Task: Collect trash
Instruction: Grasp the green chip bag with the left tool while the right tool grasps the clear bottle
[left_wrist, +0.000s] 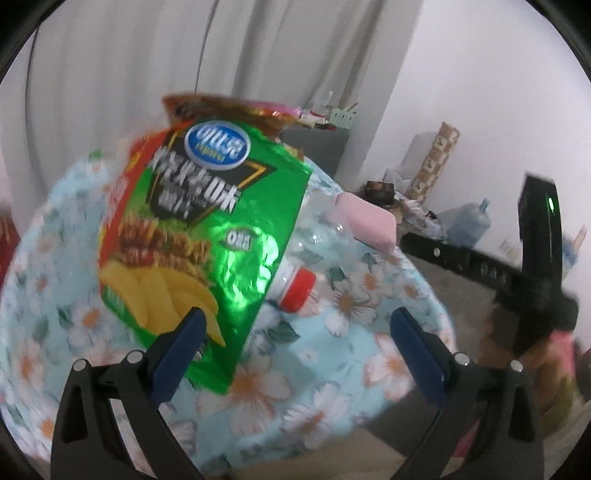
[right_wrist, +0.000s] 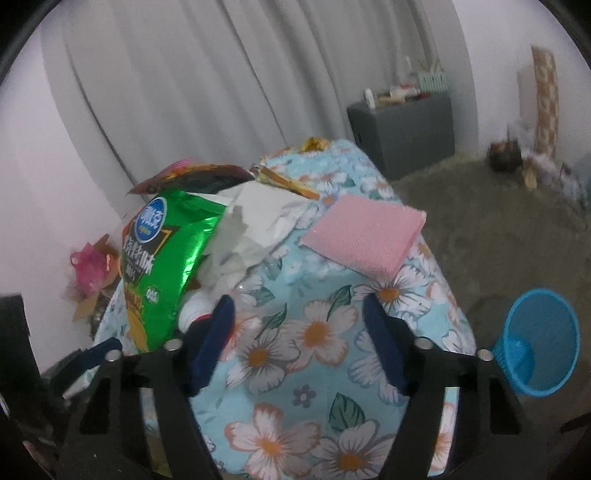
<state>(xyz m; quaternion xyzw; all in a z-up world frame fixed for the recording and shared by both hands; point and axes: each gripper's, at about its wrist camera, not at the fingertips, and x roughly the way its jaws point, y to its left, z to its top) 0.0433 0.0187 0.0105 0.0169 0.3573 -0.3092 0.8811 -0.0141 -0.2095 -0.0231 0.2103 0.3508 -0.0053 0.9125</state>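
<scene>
A green chip bag (left_wrist: 192, 236) lies on the flowered cloth (right_wrist: 317, 332) over the worktop, a clear bottle with a red cap (left_wrist: 301, 284) just beside it and crumpled white paper (right_wrist: 247, 236) touching its top edge. A pink sponge (right_wrist: 364, 234) sits near the bag; a blue basket (right_wrist: 541, 341) stands on the floor, well apart. The left tool (left_wrist: 295, 343) is spread wide, its one finger in front of the bag's corner; the right tool (right_wrist: 299, 332) is spread, pinching nothing
</scene>
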